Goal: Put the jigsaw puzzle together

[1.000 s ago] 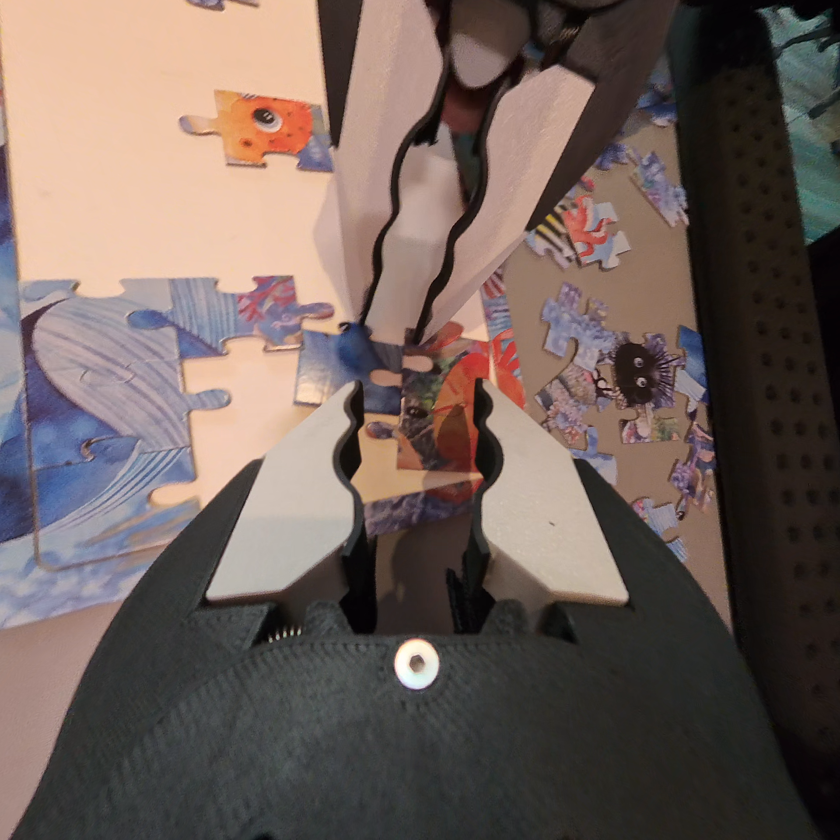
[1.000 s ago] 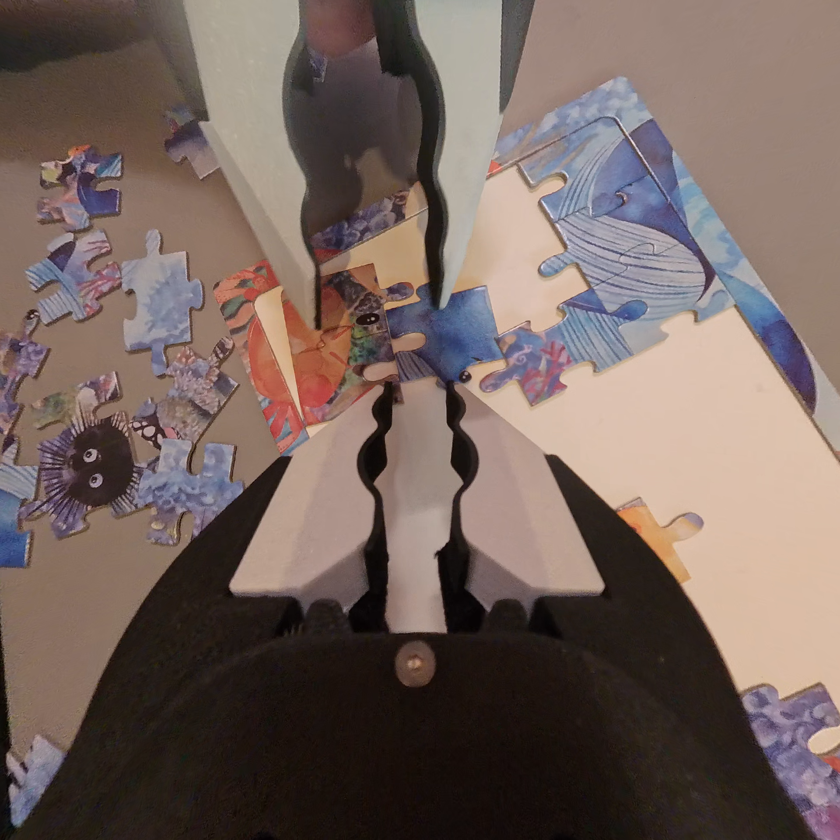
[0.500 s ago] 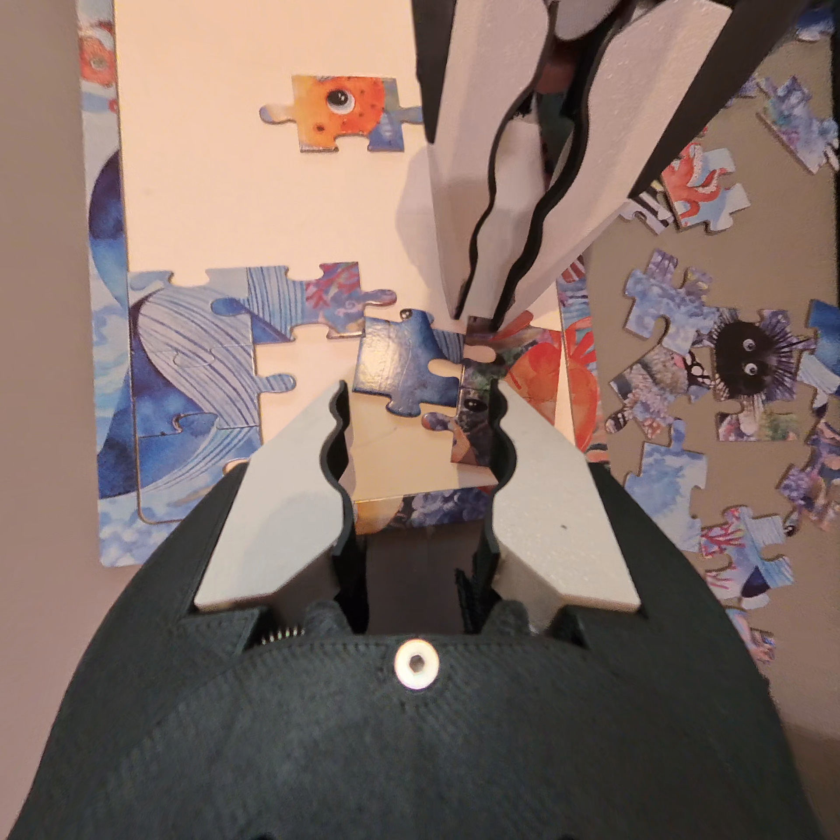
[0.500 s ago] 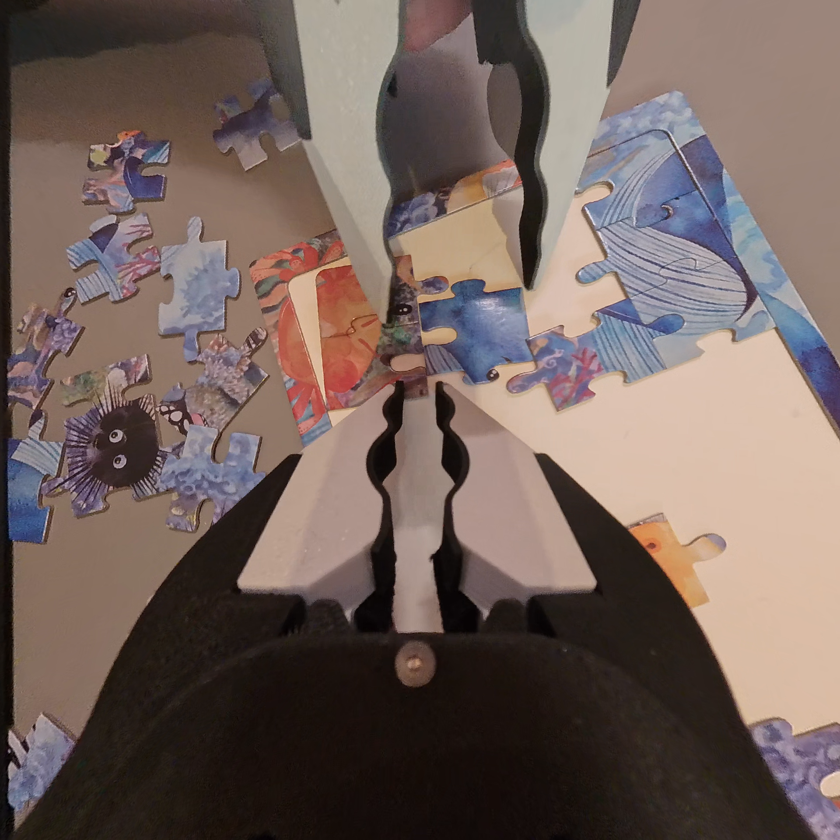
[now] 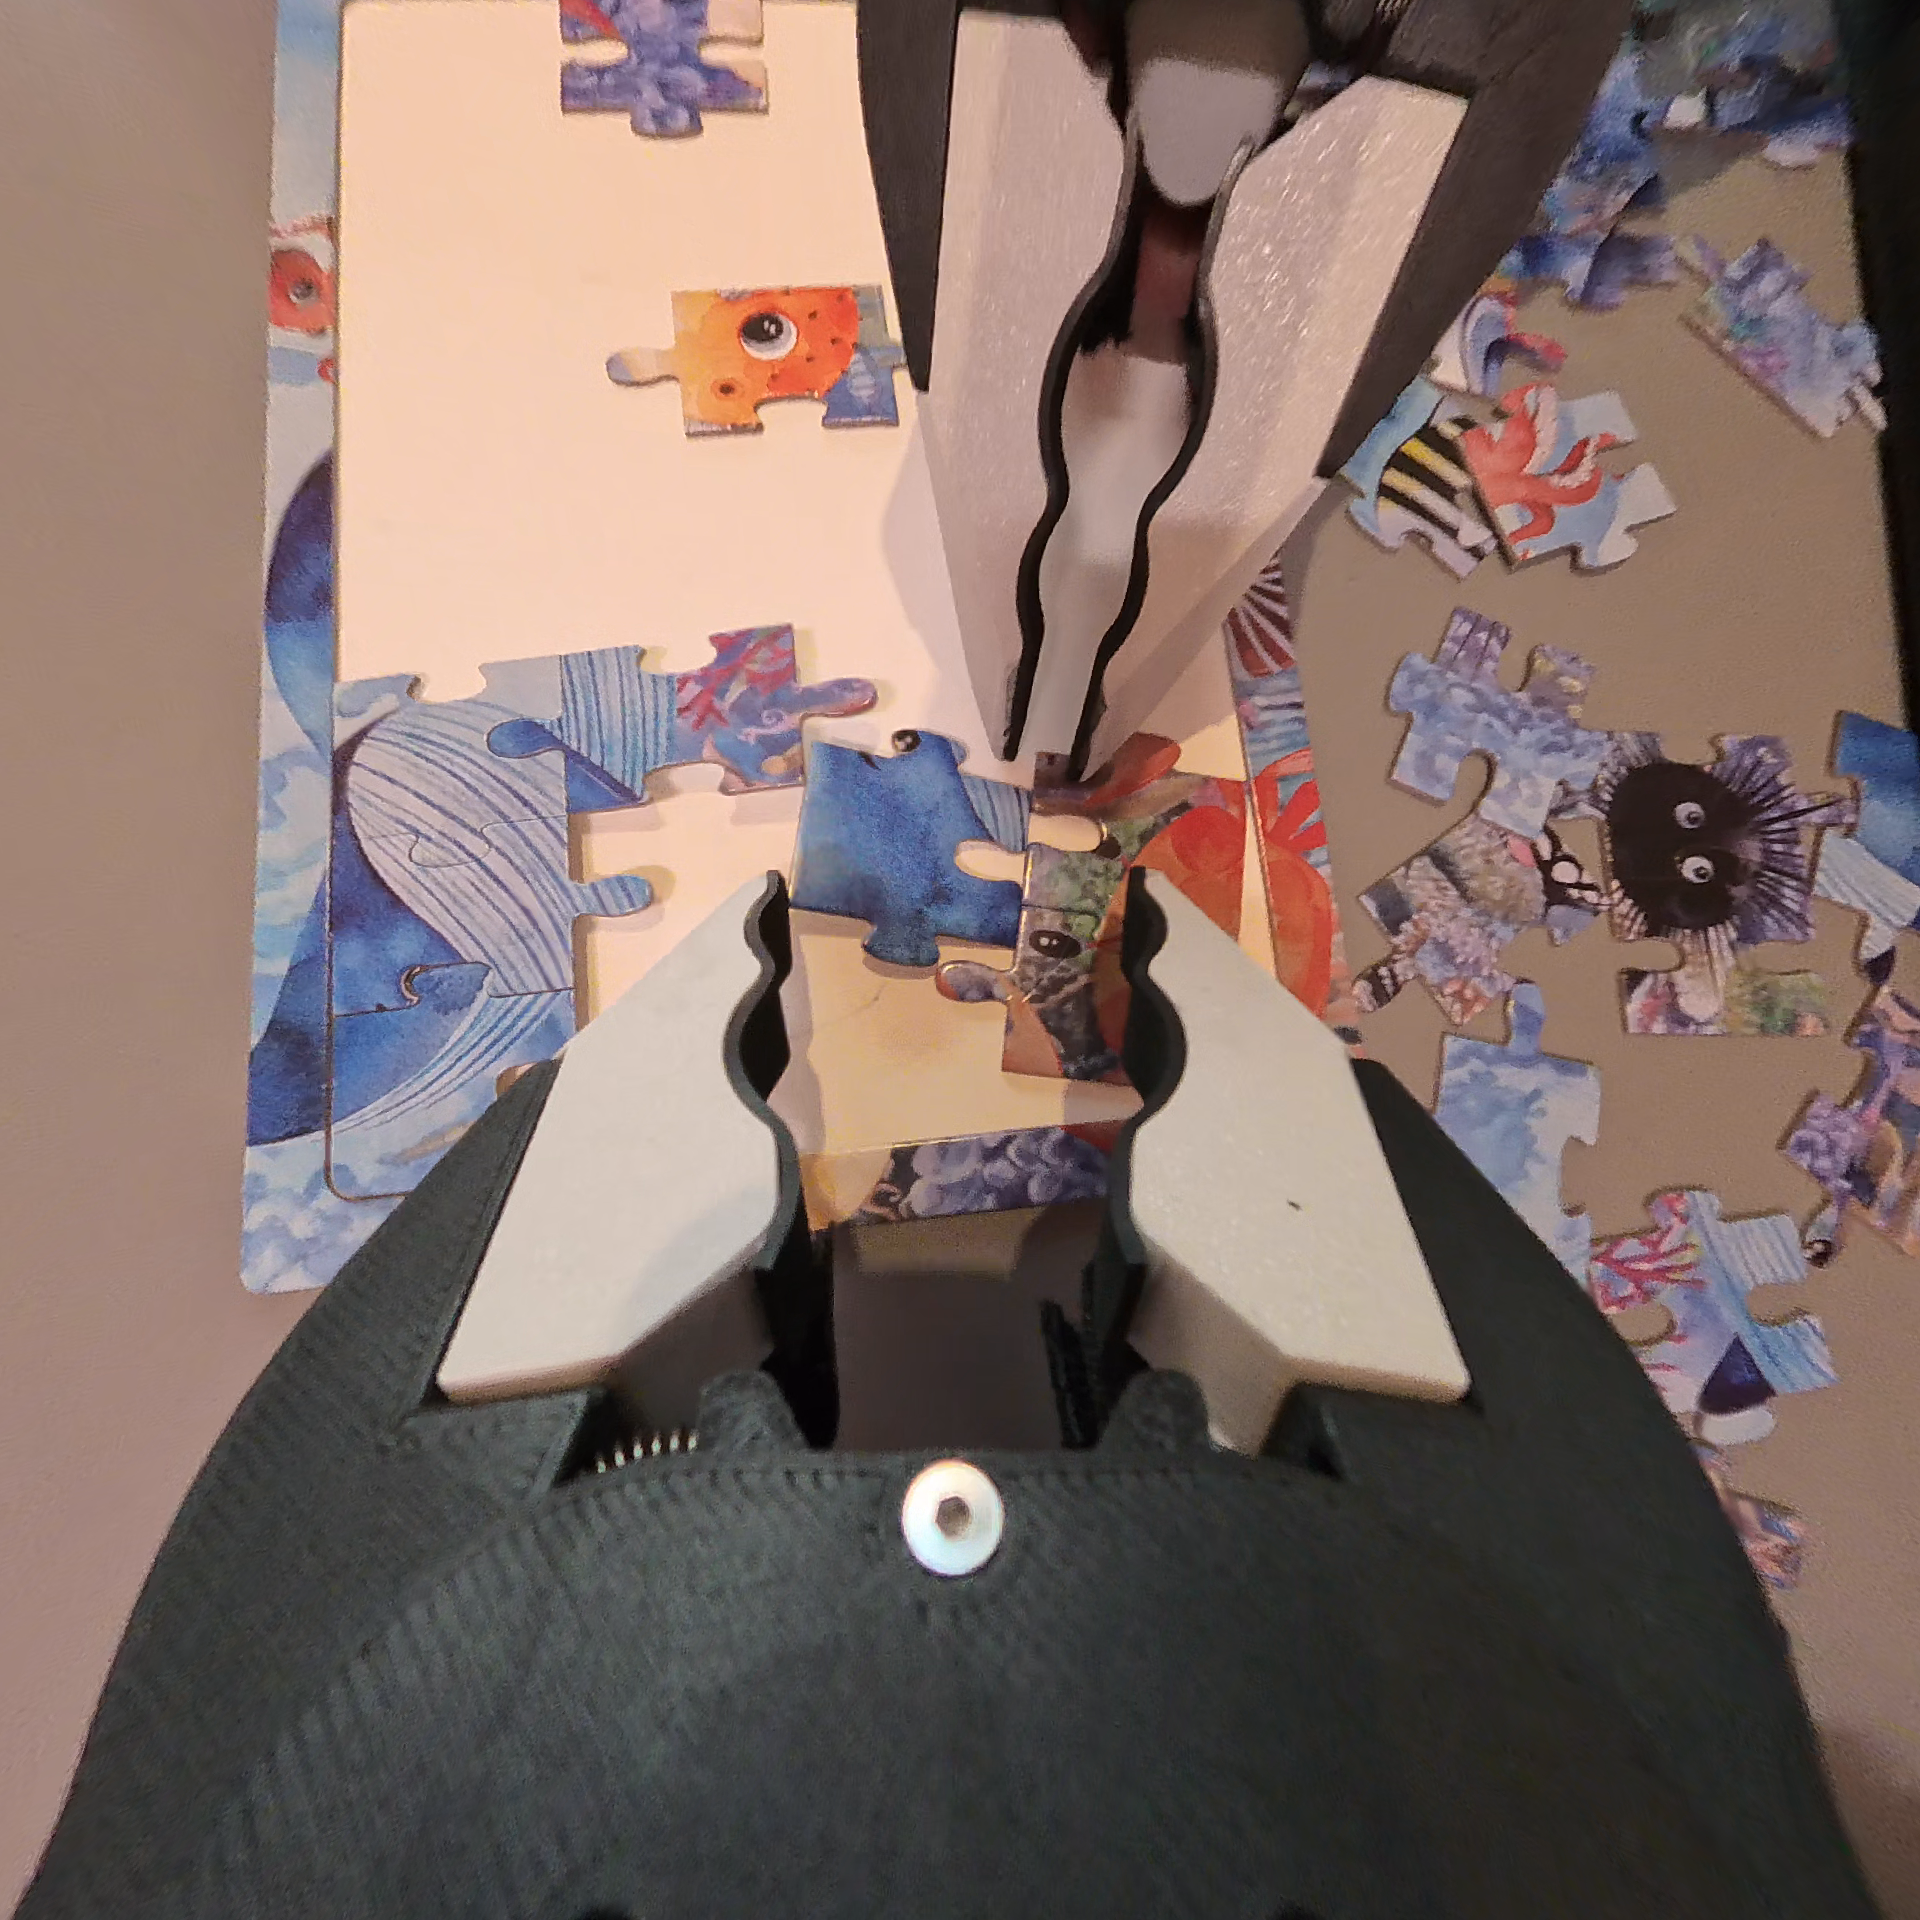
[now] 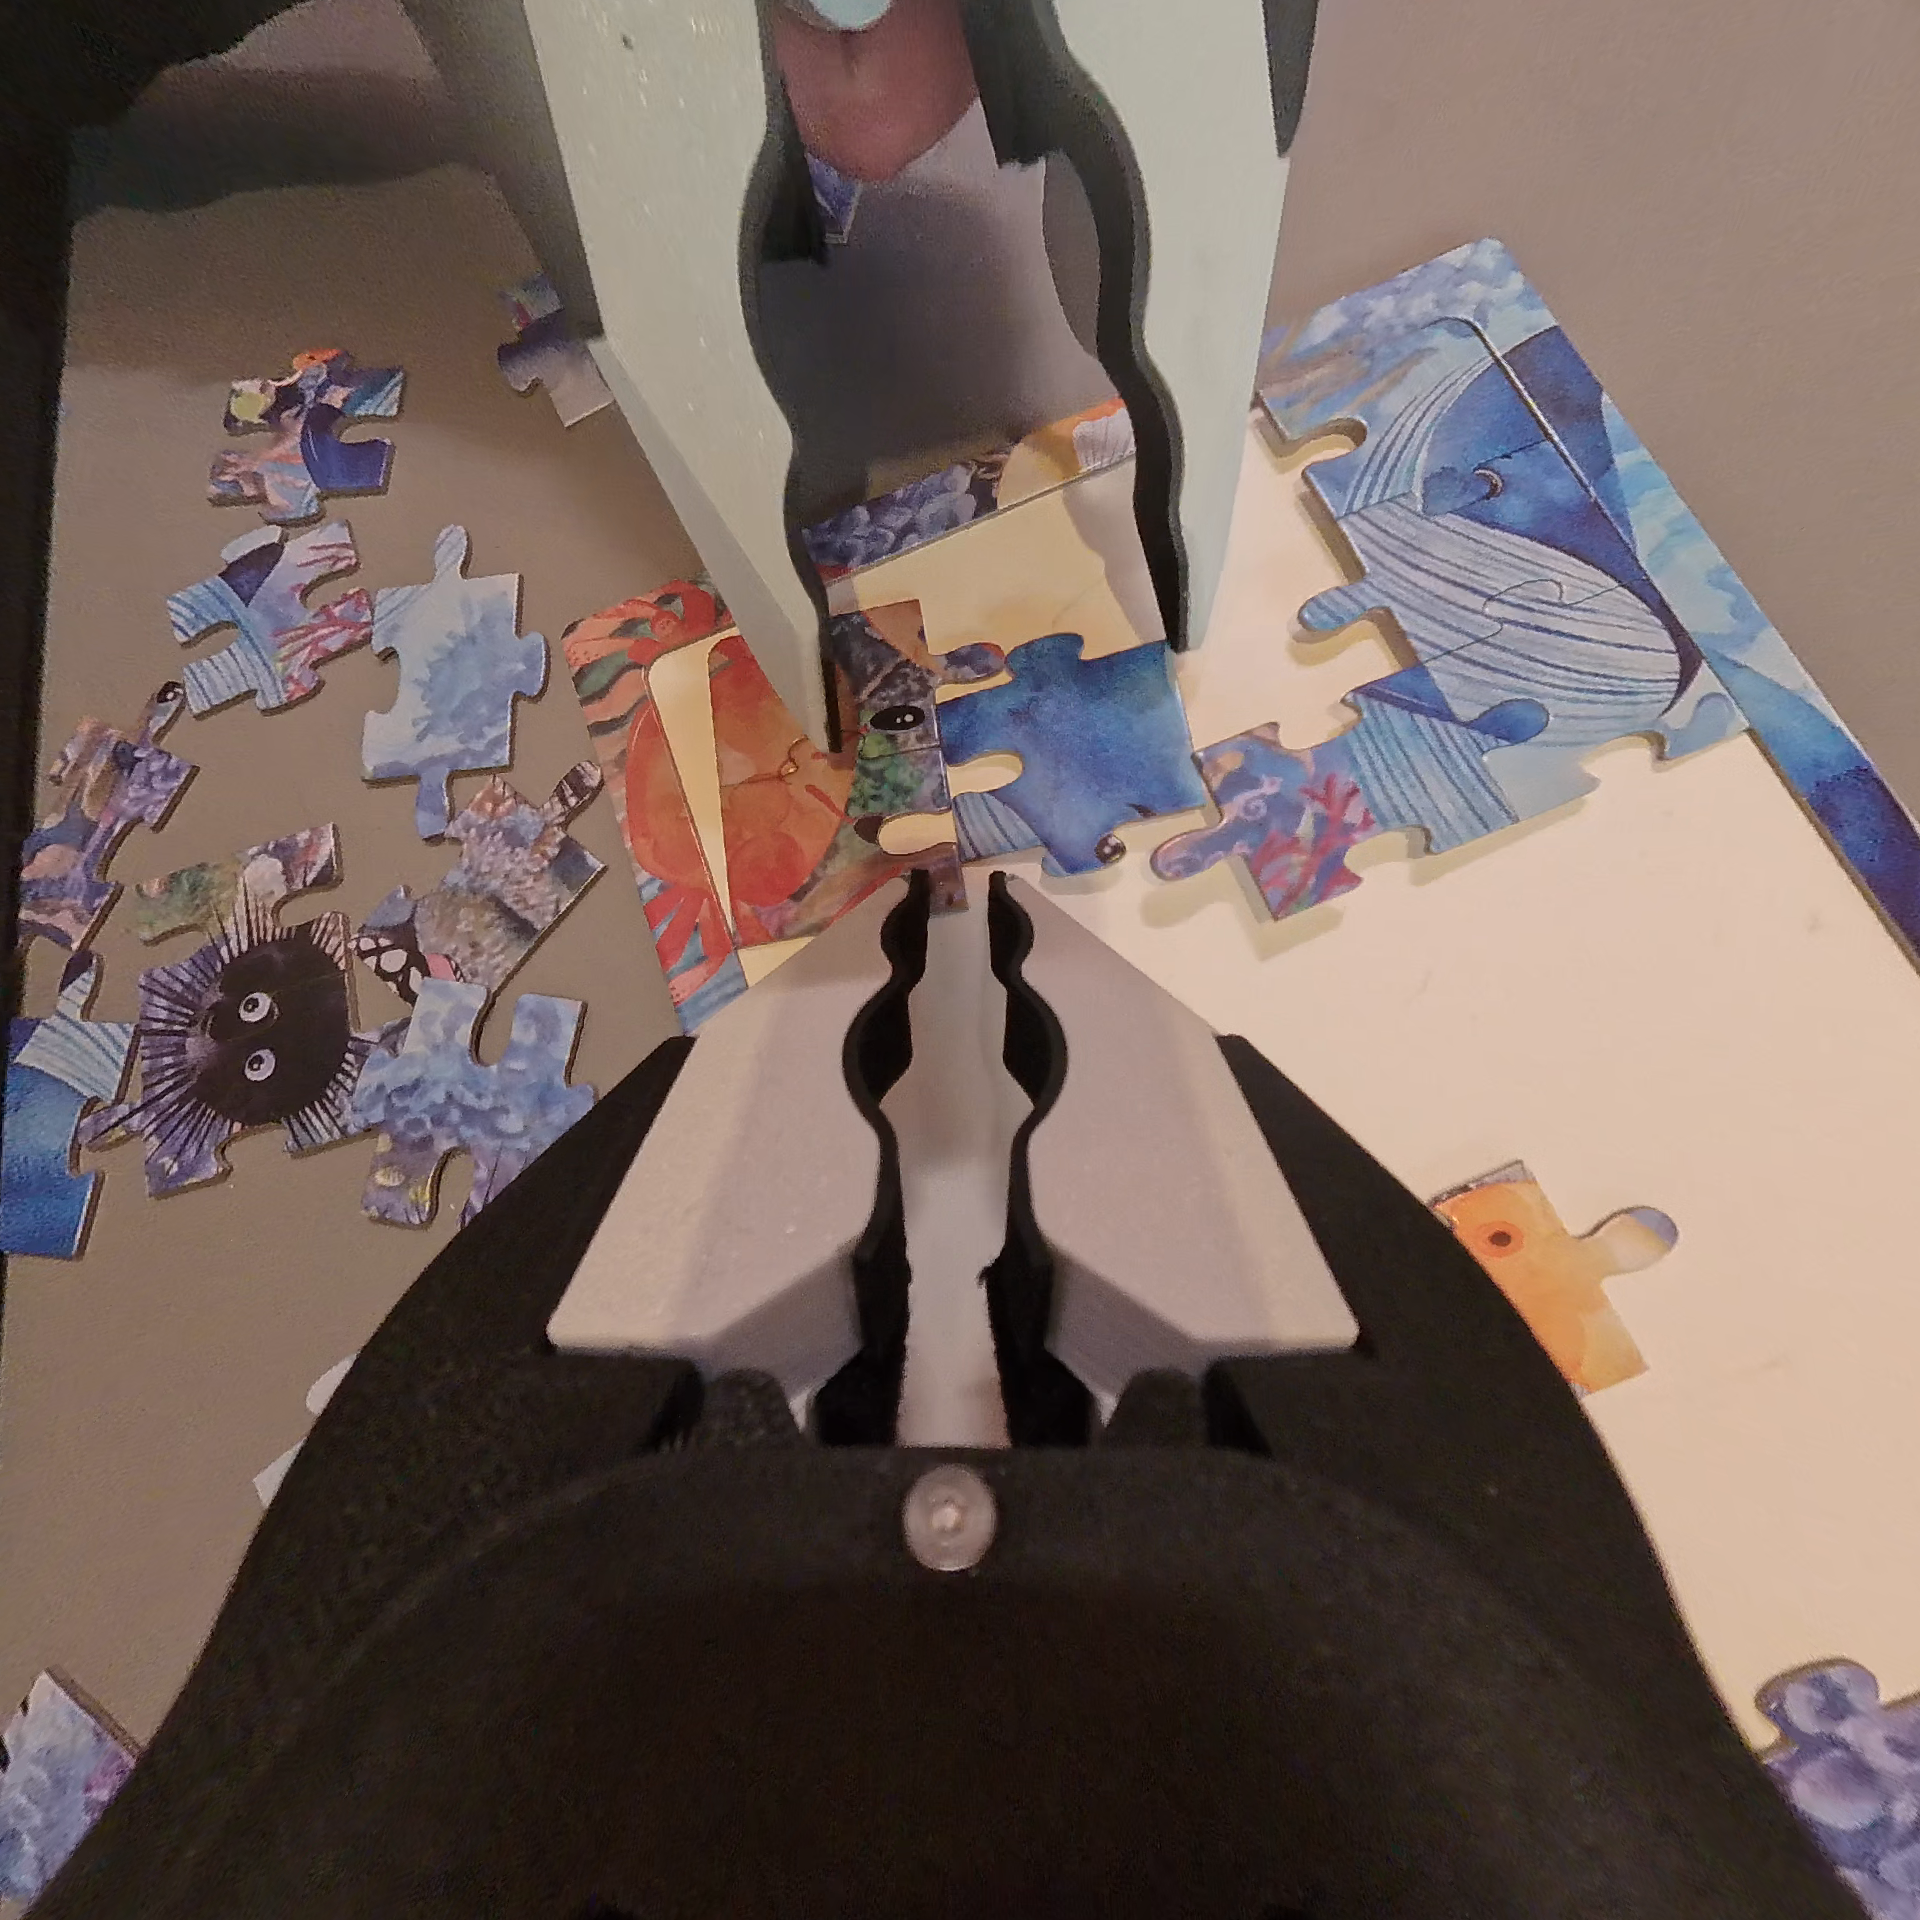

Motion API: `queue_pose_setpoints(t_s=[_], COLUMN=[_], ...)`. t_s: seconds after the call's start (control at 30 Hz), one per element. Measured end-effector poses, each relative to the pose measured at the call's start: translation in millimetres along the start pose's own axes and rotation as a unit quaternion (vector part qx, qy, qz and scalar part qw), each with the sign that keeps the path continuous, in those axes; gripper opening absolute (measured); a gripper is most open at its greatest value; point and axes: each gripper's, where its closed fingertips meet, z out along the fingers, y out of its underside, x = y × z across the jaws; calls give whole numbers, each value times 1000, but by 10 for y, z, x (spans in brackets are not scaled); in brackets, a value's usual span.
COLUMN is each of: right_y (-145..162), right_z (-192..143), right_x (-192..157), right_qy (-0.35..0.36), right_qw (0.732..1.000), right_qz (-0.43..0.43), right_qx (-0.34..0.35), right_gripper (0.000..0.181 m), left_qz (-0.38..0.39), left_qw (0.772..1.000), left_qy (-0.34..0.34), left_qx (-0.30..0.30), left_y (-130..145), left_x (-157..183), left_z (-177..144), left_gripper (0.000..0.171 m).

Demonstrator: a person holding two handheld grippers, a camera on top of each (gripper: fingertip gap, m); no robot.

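Note:
The puzzle tray [image 5: 623, 540] has a cream floor, with a whale section [image 5: 447, 883] assembled at its left. A dark blue piece [image 5: 894, 862] lies loose beside a coral-and-crab piece [image 5: 1070, 935] near the tray's right edge. My left gripper [image 5: 954, 894] is open and empty, its fingers straddling these two pieces from the near side. My right gripper [image 6: 956, 883] comes in from the far side. Its jaws are nearly together on the far tab of the coral-and-crab piece [image 6: 894, 748]. The blue piece [image 6: 1070, 748] lies just right of it.
An orange fish piece [image 5: 769, 353] and a purple piece [image 5: 665, 73] lie loose on the tray floor. Several loose pieces, including a black sea urchin [image 5: 1673, 852], are scattered on the table right of the tray, also seen in the right wrist view [image 6: 239, 1018]. Only a small space, under 4 cm, lies between the two pairs of fingers. The whale section [image 5: 447, 883] is about 7 centimeters from my left fingertips. My right wrist view [image 6: 1509, 585] looks at it from another angle.
My right gripper's jaws have narrowed at the coral-and-crab piece's tab. My left gripper has opened wider and drawn back a little, so more of the tray shows.

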Motion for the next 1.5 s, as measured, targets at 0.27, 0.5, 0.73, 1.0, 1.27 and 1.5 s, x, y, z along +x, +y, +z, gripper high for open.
queue_pose_setpoints(t_s=[0.27, 0.5, 0.73, 1.0, 1.27, 1.5], right_y=[-4, -63, -8, -5, 29, 3], right_z=[-25, 37, 12, -97, -65, -49], right_x=[69, 38, -107, 386, 360, 360], right_qy=[18, 1, -36, 100, 83, 87], right_qw=[1000, 1000, 999, 994, 996, 993], right_qz=[1, 16, -9, -4, 32, 65], right_qx=[-4, -3, -35, -53, -33, -48], right_gripper=[15, 25, 0, 38, 31, 43], left_qz=[20, 42, 33, -20, -28, 26], left_qw=[1000, 999, 999, 999, 997, 997], left_qy=[-10, 0, -12, -21, 65, 77], left_qx=[2, -9, -22, -20, 0, 7], left_y=[-62, -19, 80, 115, -43, -203], left_x=[132, 324, 330, 253, 592, 826], left_z=[-109, -37, -71, 9, 190, 161], left_gripper=[59, 53, 54, 63, 55, 60])
